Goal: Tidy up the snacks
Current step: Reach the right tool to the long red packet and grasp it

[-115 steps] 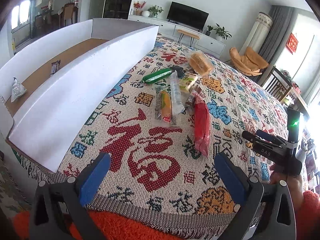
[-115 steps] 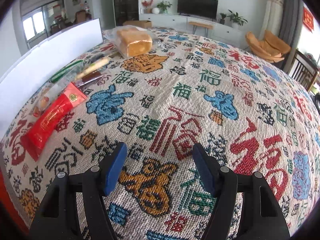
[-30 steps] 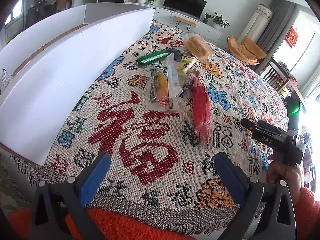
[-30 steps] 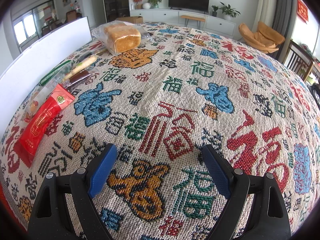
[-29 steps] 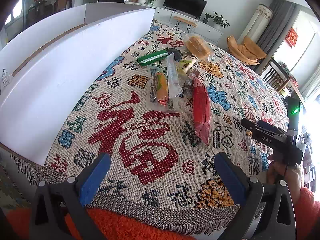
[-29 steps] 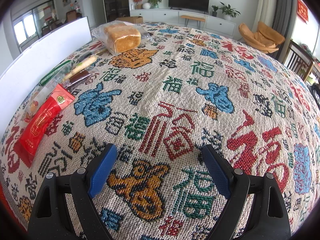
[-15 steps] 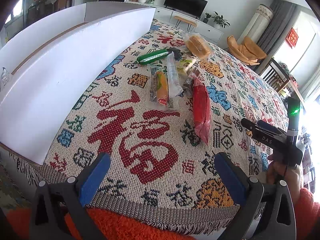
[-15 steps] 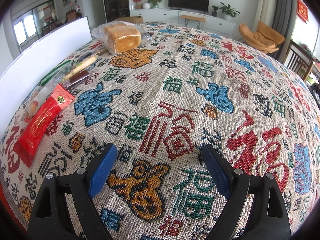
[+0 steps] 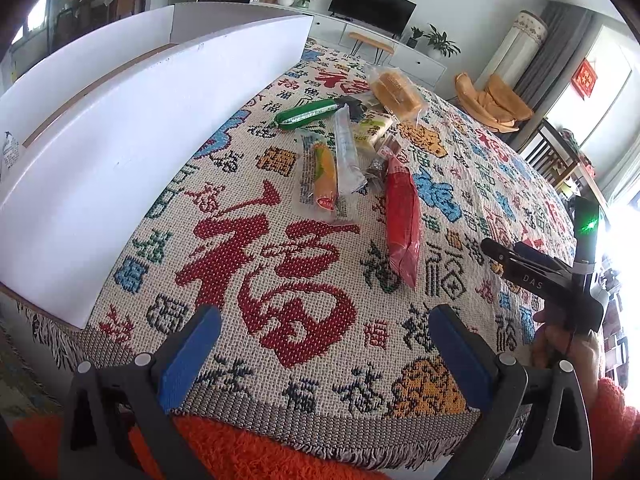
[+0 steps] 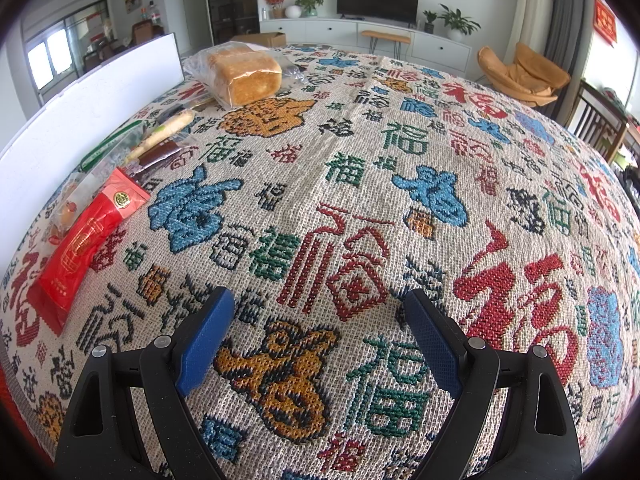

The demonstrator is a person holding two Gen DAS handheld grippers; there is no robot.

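Observation:
Several snacks lie on a patterned tablecloth (image 9: 280,272): a red packet (image 9: 402,220), an orange snack in a clear wrapper (image 9: 324,176), a long clear packet (image 9: 347,152), a green sausage stick (image 9: 308,114) and a bagged bread loaf (image 9: 394,88). My left gripper (image 9: 326,354) is open and empty near the table's front edge. My right gripper (image 10: 320,336) is open and empty over the cloth, right of the red packet (image 10: 86,240); the bread loaf (image 10: 246,74) lies far ahead. The right gripper also shows in the left wrist view (image 9: 490,246).
A large white cardboard box (image 9: 132,120) stands along the table's left side, with a small snack packet (image 9: 10,150) inside. The white box wall (image 10: 80,108) also shows at the left of the right wrist view. Chairs, a TV cabinet and plants are in the background.
Since 3.8 s ago my right gripper has opened wider and my left gripper has shifted slightly. Over the last second nothing has visibly moved.

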